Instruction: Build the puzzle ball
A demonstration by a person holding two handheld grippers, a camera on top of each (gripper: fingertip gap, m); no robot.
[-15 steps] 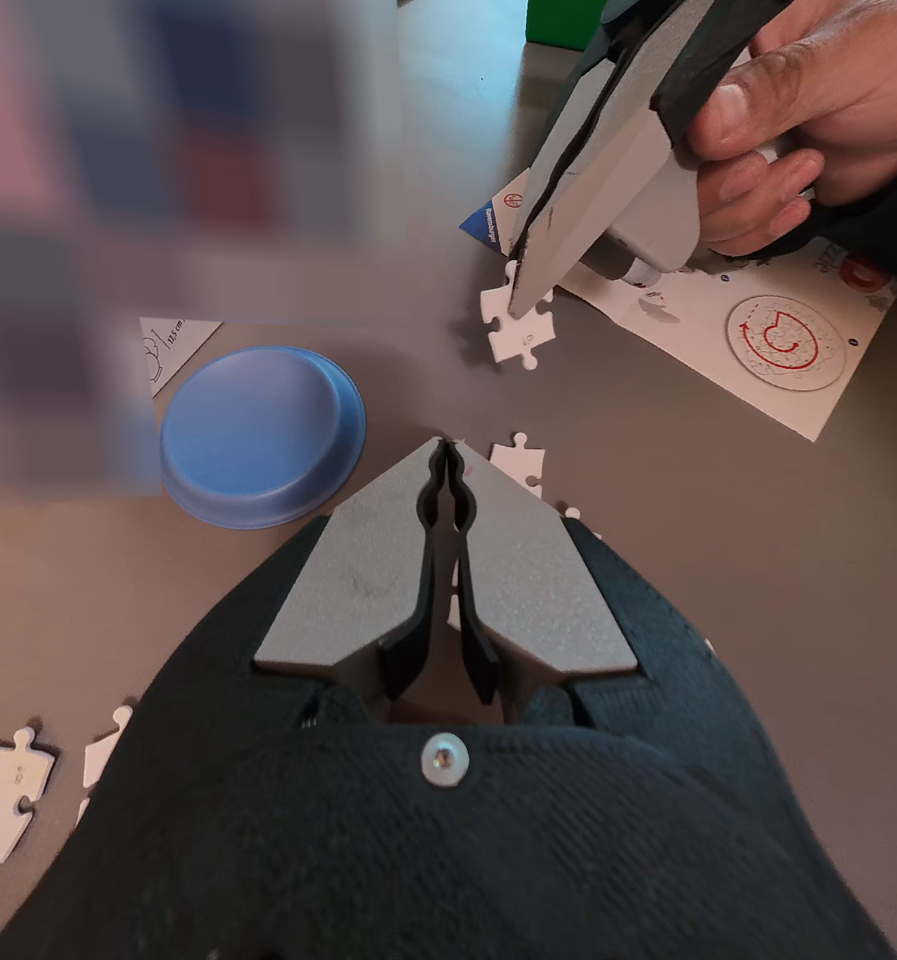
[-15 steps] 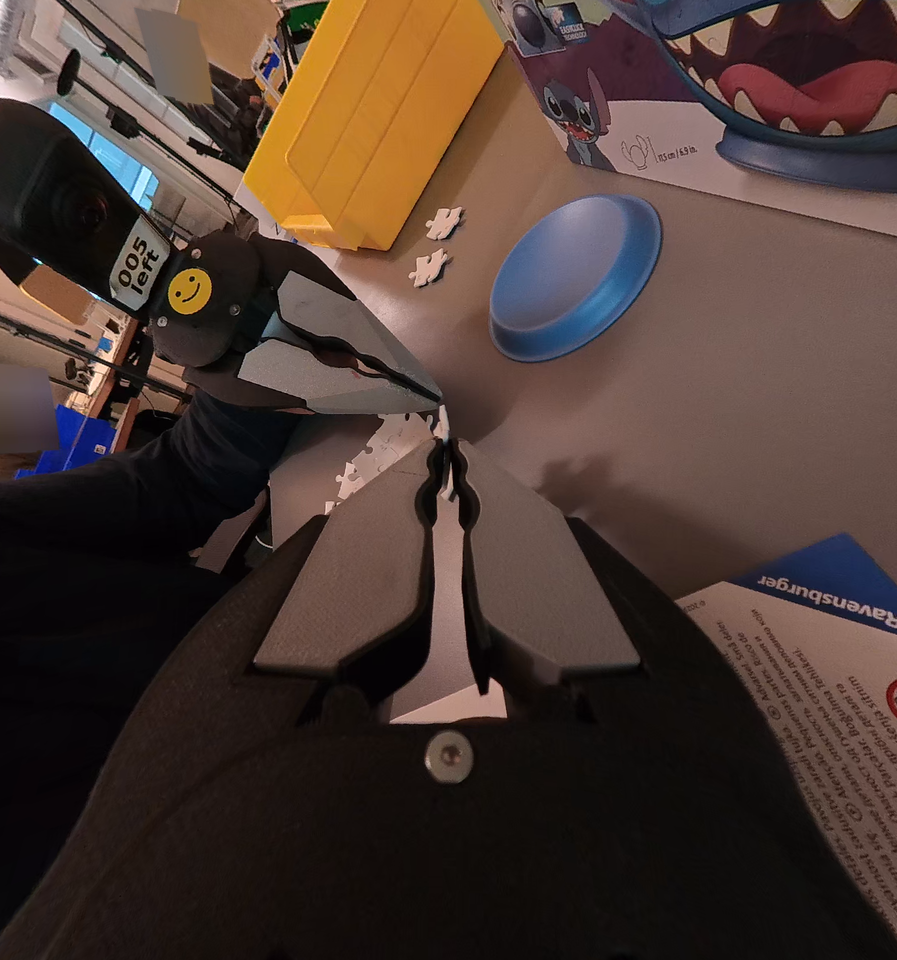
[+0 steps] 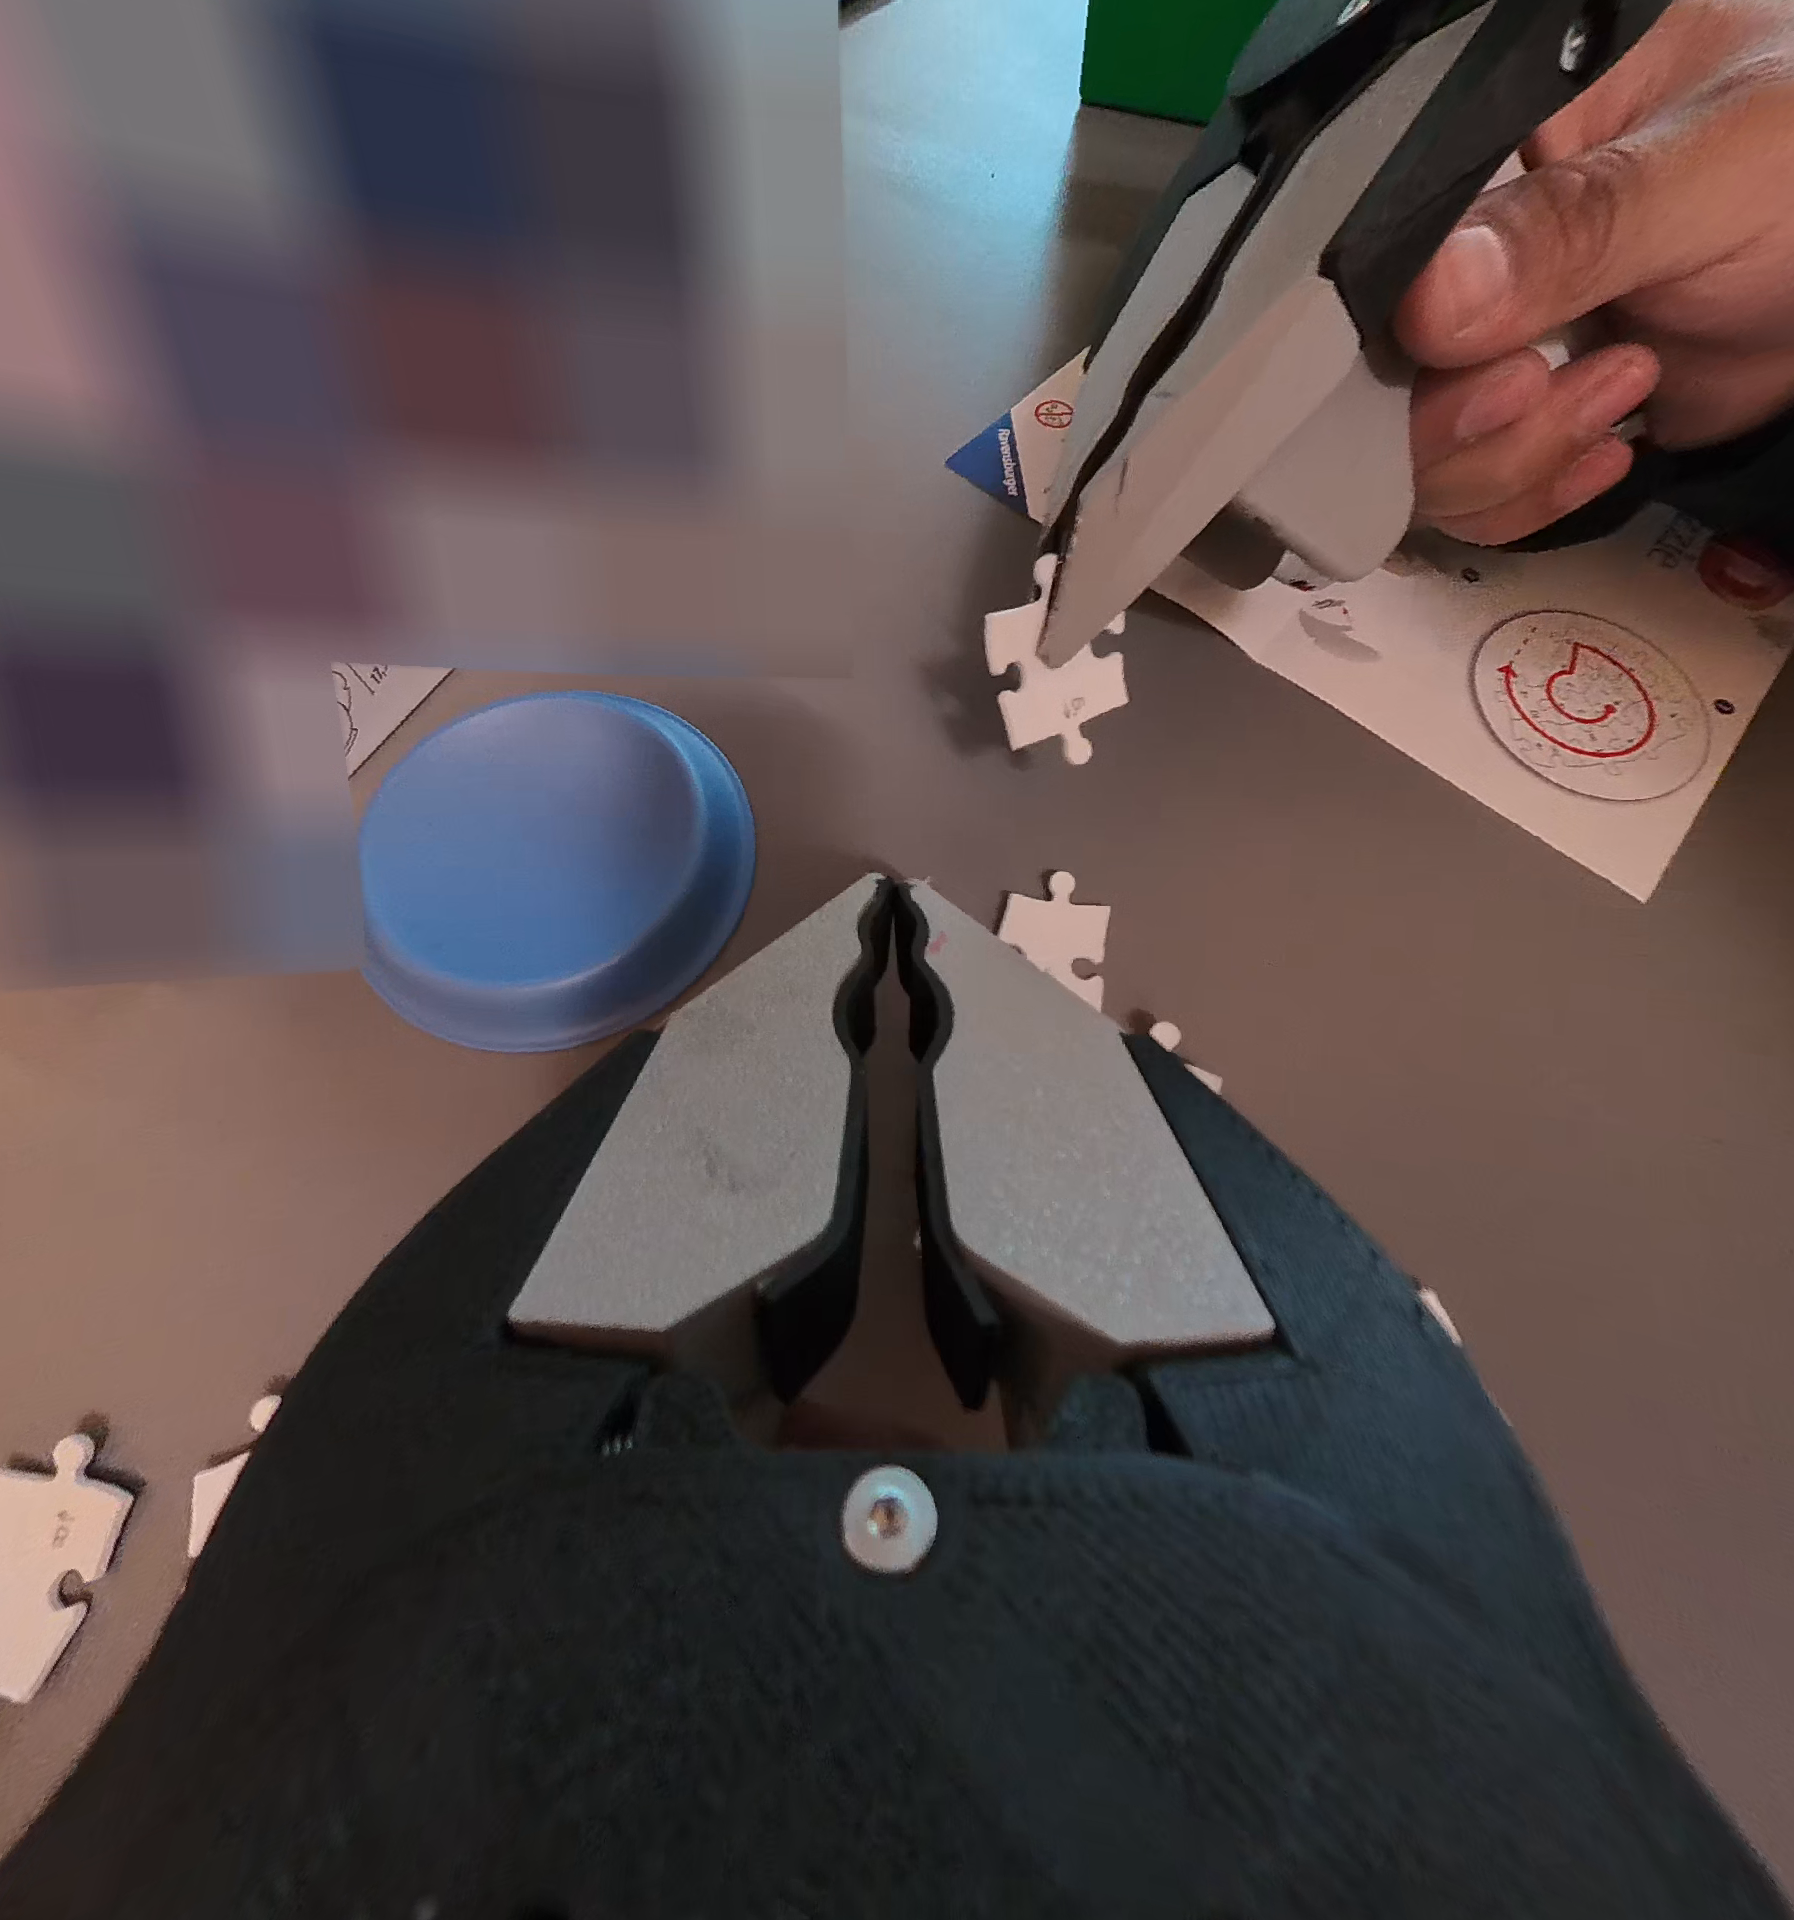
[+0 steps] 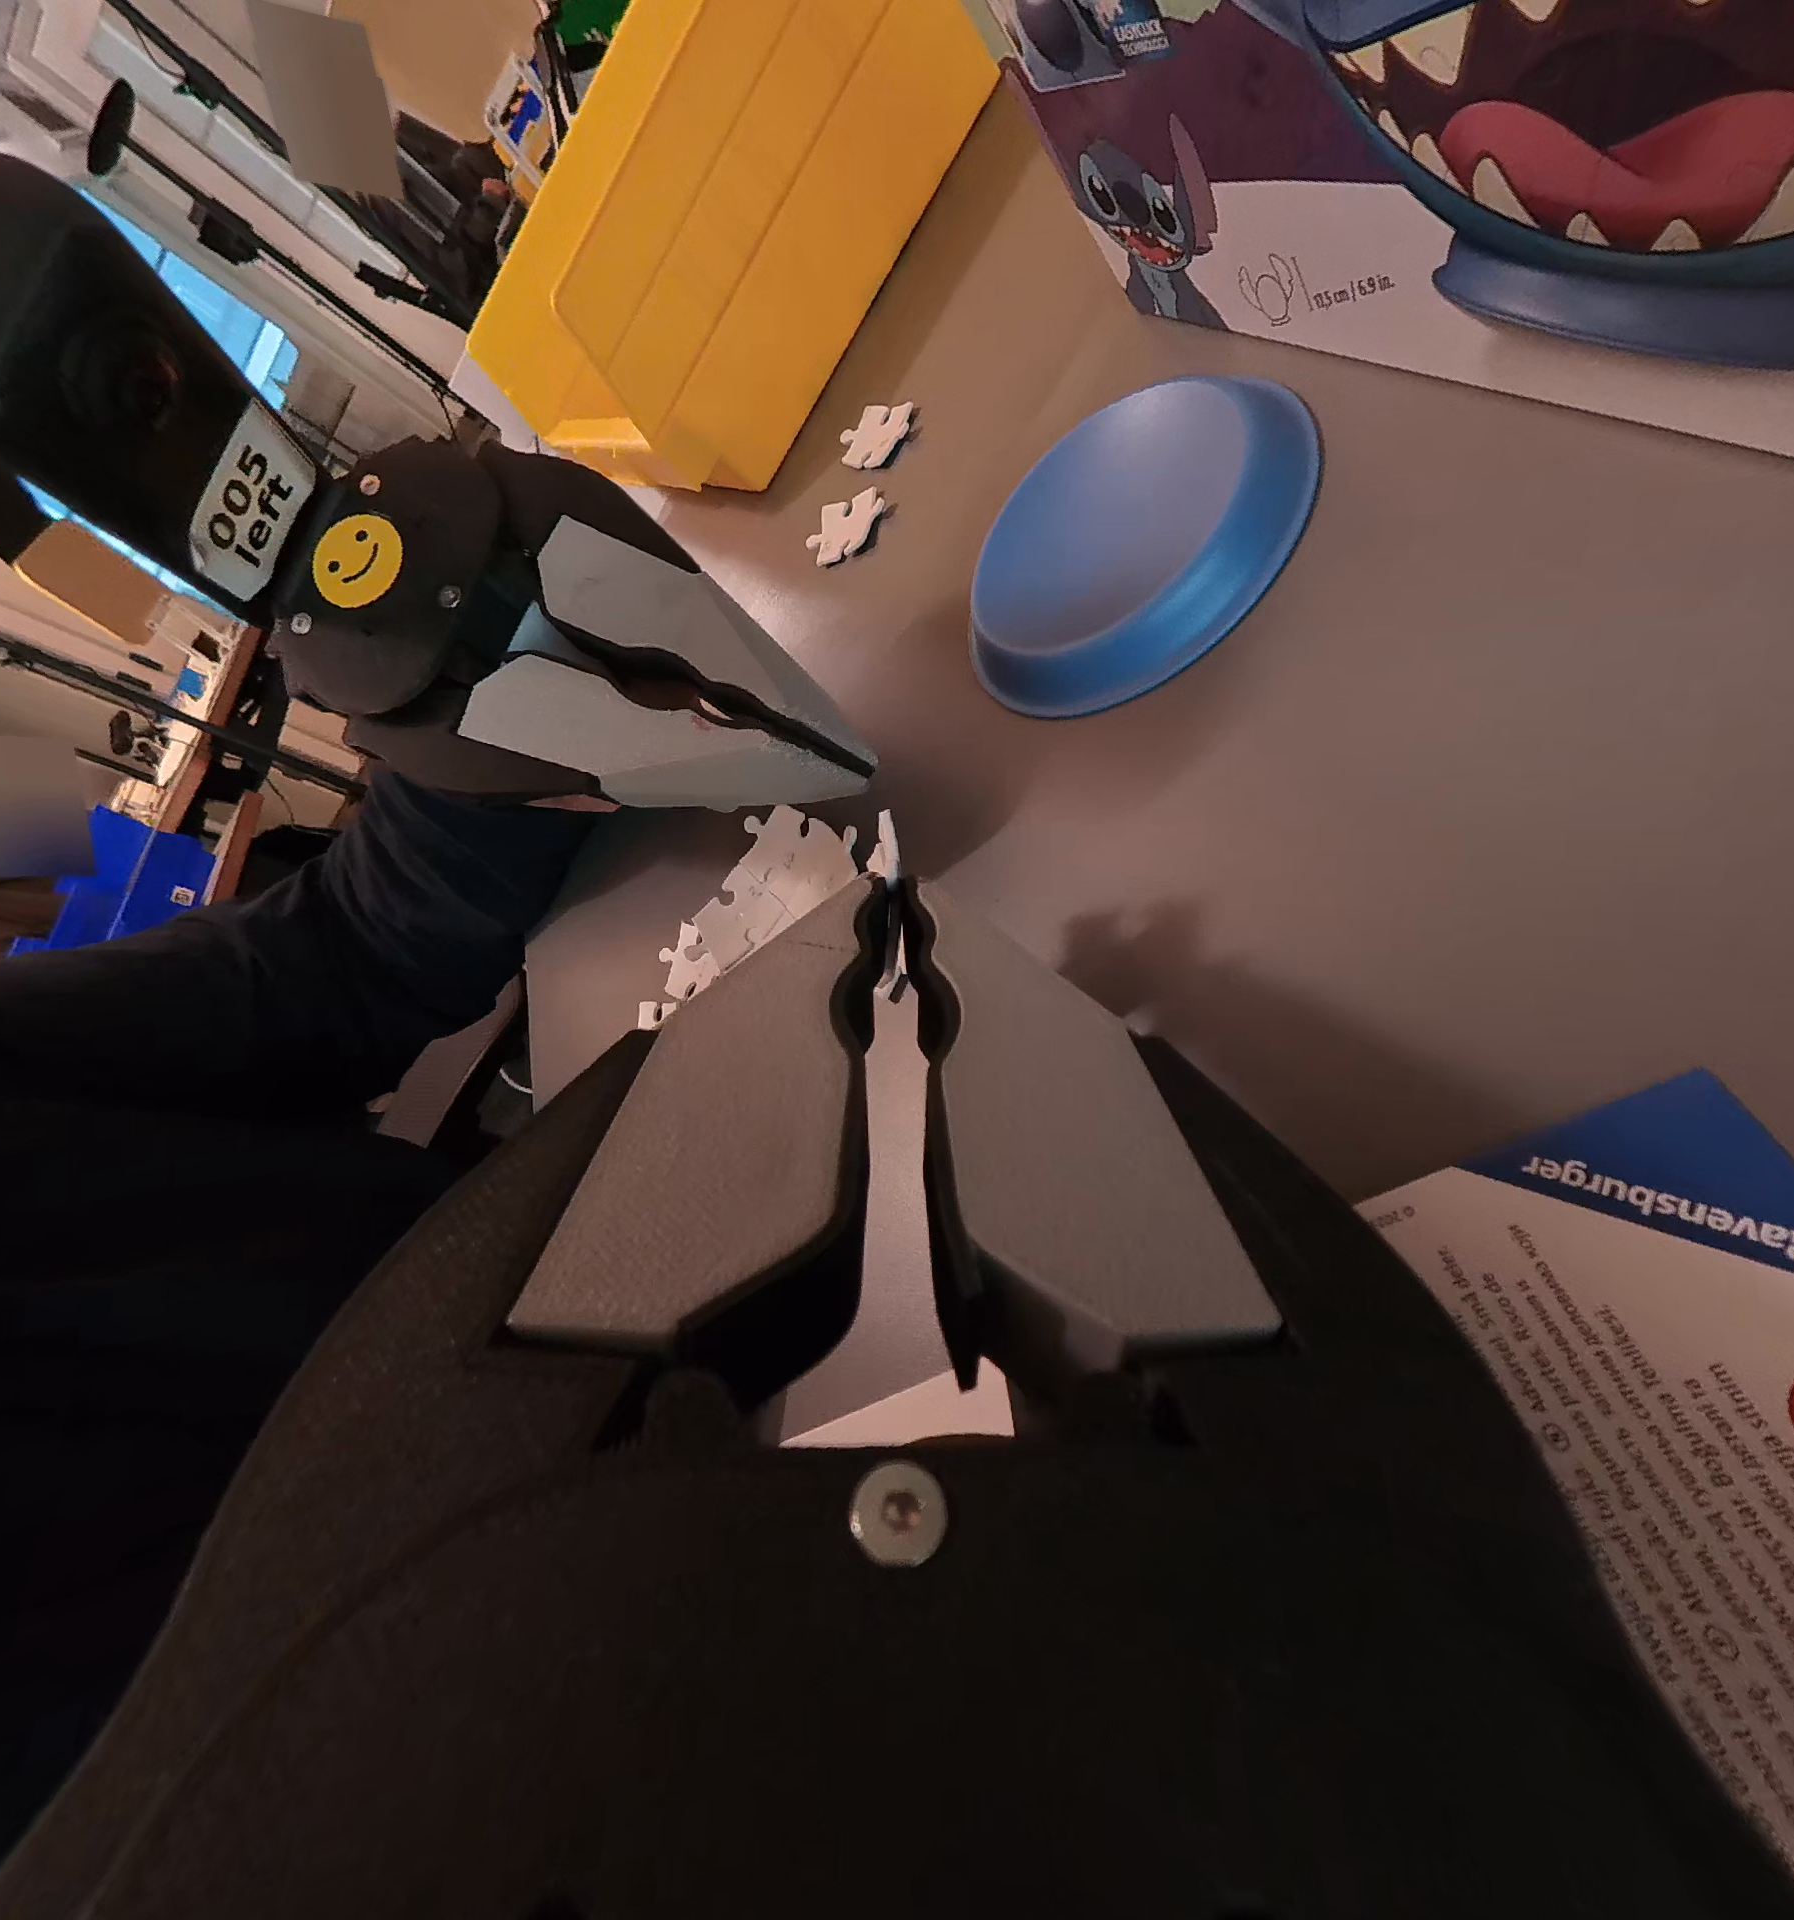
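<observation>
Little had shifted since the earlier frame: the right hand-held gripper (image 3: 1064, 623) stayed clamped on a white puzzle piece (image 3: 1054, 691) above the worktop (image 3: 1288, 1039). The left hand-held gripper (image 3: 891, 894) was closed, seemingly empty. Light, thin, stiff; best pinched by its edge.

Two hand-held grippers, tips near each other, both closed.

The left hand-held gripper (image 3: 891, 896) points forward with its jaws pressed together and nothing visible between them. The right hand-held gripper (image 4: 895, 891) angles down, its fingertips pinching a white puzzle piece (image 3: 1057, 681). A hand (image 3: 1620, 301) wraps around its handle, fingers curled over the trigger.
</observation>
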